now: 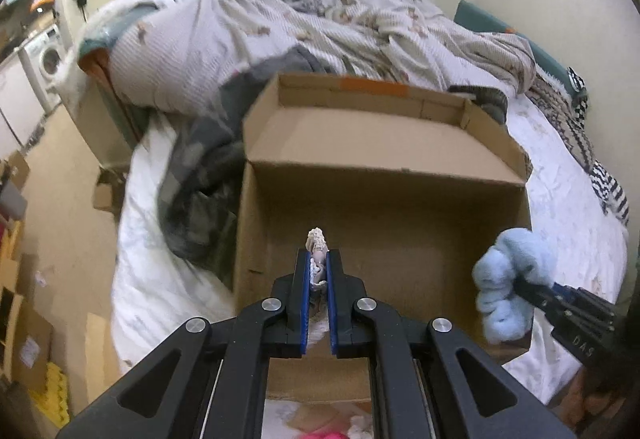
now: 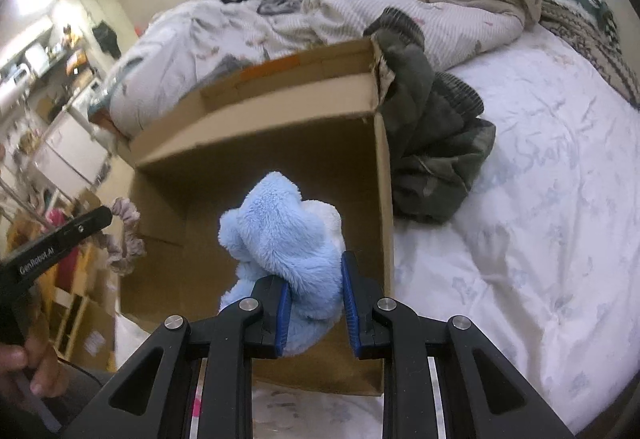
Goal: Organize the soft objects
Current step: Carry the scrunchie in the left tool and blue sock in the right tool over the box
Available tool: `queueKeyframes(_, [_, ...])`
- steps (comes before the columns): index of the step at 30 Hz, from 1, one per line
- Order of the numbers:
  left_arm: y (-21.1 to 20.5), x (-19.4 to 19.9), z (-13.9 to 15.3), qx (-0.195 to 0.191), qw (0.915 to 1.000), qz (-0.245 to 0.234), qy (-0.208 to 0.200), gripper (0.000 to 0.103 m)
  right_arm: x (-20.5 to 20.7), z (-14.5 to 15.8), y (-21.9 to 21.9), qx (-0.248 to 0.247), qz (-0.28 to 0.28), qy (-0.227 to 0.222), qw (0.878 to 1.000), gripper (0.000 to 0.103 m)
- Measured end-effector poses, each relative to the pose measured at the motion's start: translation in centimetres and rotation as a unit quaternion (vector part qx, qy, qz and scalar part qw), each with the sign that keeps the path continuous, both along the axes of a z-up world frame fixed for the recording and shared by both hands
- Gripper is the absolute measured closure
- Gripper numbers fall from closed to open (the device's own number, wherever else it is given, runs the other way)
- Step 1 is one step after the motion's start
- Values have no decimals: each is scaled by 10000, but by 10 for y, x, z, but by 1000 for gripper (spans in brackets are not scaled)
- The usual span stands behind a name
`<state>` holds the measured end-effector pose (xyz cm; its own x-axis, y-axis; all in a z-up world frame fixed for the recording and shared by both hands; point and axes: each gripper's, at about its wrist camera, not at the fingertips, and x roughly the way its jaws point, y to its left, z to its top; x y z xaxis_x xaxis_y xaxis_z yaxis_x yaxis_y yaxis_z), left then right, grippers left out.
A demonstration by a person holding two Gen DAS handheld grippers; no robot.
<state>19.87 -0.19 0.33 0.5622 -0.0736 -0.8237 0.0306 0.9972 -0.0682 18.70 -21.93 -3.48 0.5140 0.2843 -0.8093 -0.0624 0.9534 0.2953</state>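
Observation:
An open cardboard box (image 1: 384, 143) (image 2: 256, 143) stands on the white bed. My left gripper (image 1: 319, 259) is shut on a pale pink-grey scrunchie (image 1: 318, 243) and holds it above the box interior. The scrunchie (image 2: 126, 239) hangs from that gripper (image 2: 108, 217) at the left of the right wrist view, by the box's left wall. My right gripper (image 2: 314, 271) is shut on a fluffy light blue plush toy (image 2: 284, 235) over the box. The plush (image 1: 508, 287) and that gripper (image 1: 516, 283) show at the box's right edge in the left wrist view.
A crumpled quilt (image 1: 248, 23) and dark grey clothing (image 1: 200, 175) lie behind and left of the box. A green garment (image 2: 432, 143) lies against the box's right side. The white sheet (image 2: 540, 199) spreads to the right. Boxes and a washing machine (image 1: 44, 59) stand on the floor at left.

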Motion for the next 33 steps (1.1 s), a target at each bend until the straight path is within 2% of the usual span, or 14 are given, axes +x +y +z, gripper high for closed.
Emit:
queueKeyframes(8, [-6, 3, -20, 293, 9995, -91, 2, 96, 8, -18, 17, -191, 250, 258, 9992, 78])
queueKeyframes(18, [-5, 6, -31, 245, 9996, -42, 150, 96, 12, -32, 26, -494, 333, 508, 9969, 78])
queueKeyframes(33, [-8, 9, -45, 261, 9986, -76, 458, 95, 18, -44, 29, -481, 342, 803, 9950, 78])
